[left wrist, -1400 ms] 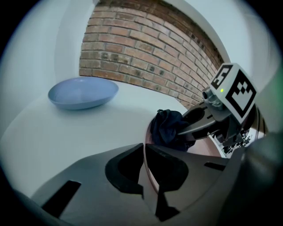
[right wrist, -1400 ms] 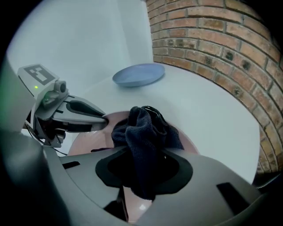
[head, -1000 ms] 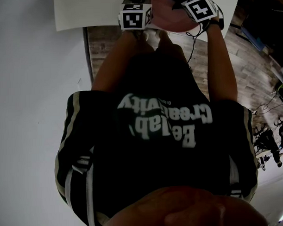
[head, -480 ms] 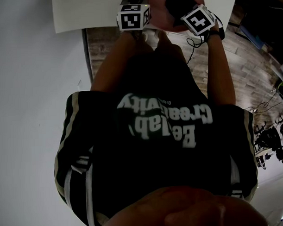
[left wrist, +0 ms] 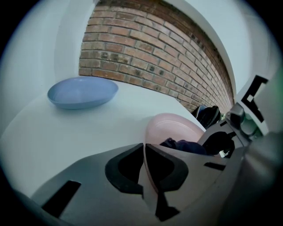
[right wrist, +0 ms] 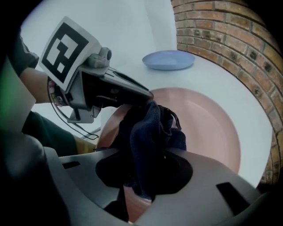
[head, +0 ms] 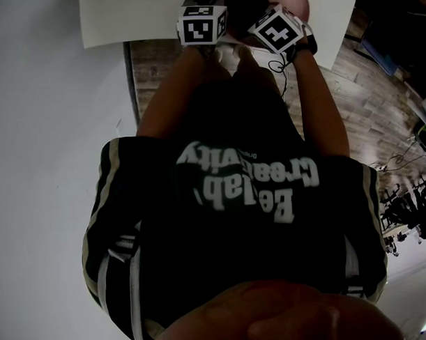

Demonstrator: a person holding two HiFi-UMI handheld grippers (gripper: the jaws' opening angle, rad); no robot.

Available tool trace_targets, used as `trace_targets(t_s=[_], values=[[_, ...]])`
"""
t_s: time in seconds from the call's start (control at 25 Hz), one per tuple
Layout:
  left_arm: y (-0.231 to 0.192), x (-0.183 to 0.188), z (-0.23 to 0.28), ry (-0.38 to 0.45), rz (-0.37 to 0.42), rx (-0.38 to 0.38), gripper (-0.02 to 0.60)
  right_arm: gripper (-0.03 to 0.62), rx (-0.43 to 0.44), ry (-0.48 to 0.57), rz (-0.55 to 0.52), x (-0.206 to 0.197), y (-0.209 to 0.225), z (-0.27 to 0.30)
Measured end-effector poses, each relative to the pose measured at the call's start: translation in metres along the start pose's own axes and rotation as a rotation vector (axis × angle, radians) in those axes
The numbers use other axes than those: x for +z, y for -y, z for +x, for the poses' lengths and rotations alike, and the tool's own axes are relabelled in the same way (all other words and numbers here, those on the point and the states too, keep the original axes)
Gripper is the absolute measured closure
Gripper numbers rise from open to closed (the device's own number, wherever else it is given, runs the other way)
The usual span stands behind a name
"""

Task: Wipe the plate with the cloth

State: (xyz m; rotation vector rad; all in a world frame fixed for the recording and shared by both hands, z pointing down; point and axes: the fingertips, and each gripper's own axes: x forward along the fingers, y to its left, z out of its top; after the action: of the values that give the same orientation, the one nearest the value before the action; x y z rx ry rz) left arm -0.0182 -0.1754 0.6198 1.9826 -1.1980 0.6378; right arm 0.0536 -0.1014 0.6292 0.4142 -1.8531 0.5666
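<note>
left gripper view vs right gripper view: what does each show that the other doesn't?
Left gripper view only: the left hand-held gripper's jaws close up, shut on the pink plate's rim; a dark thing past the table's far edge.
Right gripper view only: the right hand-held gripper's jaws shut on the dark cloth; the left one's marker cube; a forearm.
Both: pink plate, dark cloth against it, blue plate, white table, brick wall.
</note>
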Motion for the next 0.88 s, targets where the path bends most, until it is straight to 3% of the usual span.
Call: trace_targets(t_s=[0.36, 0.6, 0.88], values=[[0.0, 0.002, -0.001, -0.002, 0.01, -0.01, 0.565, 0.48, -0.177, 0.072, -0.009, 0.046, 0.062, -0.006], [0.0, 0.001, -0.002, -0.008, 0.004, -0.013, 0.565, 0.48, -0.218, 0.064, 0.077, 0.028, 0.095, -0.017], [-0.001, -0.001, -0.001, -0.011, 0.006, -0.018, 0.565, 0.48, -0.217, -0.025, 0.13, -0.01, 0.098, -0.025]])
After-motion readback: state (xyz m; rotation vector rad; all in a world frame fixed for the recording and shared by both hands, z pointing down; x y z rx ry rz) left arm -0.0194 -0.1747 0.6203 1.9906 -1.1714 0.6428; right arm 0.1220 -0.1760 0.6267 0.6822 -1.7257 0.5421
